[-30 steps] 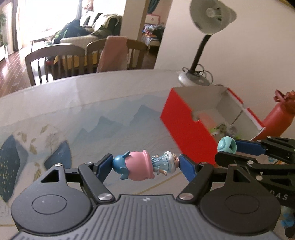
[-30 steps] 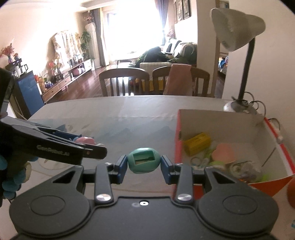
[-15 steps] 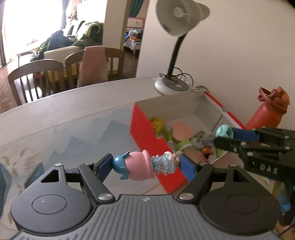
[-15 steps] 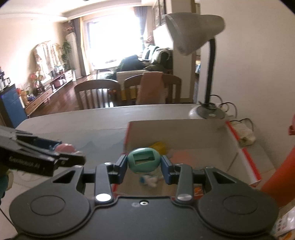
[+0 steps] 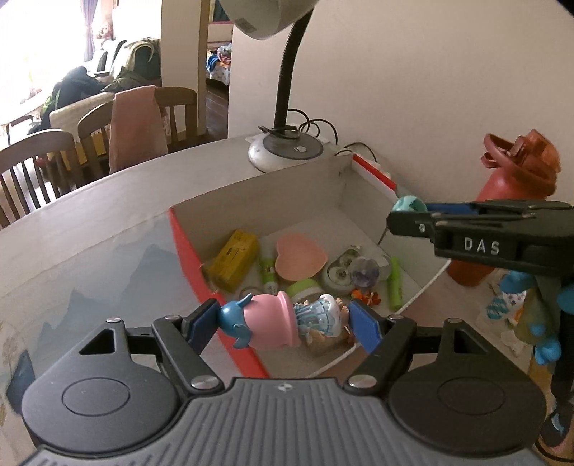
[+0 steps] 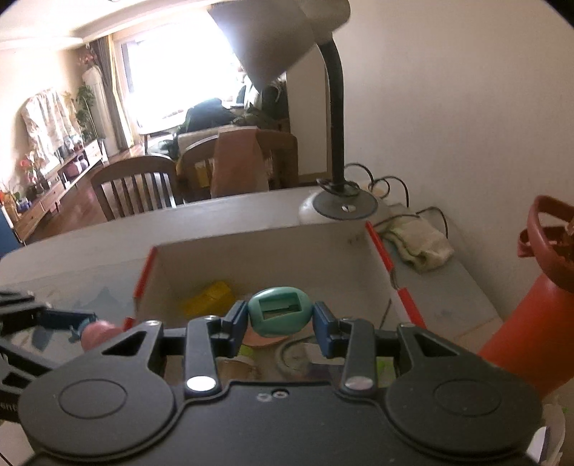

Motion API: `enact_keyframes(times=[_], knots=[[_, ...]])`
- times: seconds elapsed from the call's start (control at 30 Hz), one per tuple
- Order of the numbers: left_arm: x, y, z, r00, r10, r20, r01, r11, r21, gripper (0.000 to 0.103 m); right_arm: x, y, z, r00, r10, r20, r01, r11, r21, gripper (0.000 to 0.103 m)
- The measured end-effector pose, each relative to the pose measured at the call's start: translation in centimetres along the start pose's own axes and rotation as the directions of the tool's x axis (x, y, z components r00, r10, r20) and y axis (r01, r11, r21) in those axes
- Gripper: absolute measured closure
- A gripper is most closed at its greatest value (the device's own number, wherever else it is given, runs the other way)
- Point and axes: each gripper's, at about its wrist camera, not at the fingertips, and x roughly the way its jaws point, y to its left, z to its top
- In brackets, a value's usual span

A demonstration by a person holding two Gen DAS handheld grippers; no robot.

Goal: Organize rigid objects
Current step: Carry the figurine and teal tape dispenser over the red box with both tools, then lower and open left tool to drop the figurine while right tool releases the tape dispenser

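My left gripper (image 5: 285,322) is shut on a pink and blue toy figure (image 5: 276,324), held sideways over the near corner of the red box (image 5: 186,247). Inside the box lie a yellow block (image 5: 233,260), a pink heart (image 5: 299,258), a tape dispenser (image 5: 339,272) and small green items. My right gripper (image 6: 280,317) is shut on a teal oval toy (image 6: 280,312) above the box's inside (image 6: 251,258). In the left wrist view the right gripper (image 5: 409,209) reaches in from the right over the box's far side. The left gripper (image 6: 64,319) shows at the left edge of the right wrist view.
A desk lamp (image 5: 287,150) stands behind the box, its shade (image 6: 272,32) hanging above. A red bottle (image 5: 509,186) stands right of the box by the wall. A folded cloth (image 6: 416,240) and cables lie near the lamp. Wooden chairs (image 6: 140,190) line the table's far edge.
Both grippers have carried their toys to the right, from over the patterned mat to above the red box. Each grip is unchanged.
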Motion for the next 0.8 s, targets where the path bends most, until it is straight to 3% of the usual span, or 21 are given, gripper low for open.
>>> enact_keyframes(times=[0.5, 0.8], knots=[[8.5, -0.5, 5.6, 0.994, 0.072, -0.076, -0.074, 0.997, -0.023, 0.025, 5.0, -0.9, -1.5, 0.993, -0.023, -0.118, 0.011, 0.994, -0.106, 0.065], [13.0, -1.2, 6.5, 0.981, 0.115, -0.154, -0.118, 0.993, -0.009, 0.025, 7.2, -1.5, -1.9, 0.986, -0.018, -0.168, -0.001, 0.993, -0.114, 0.065]])
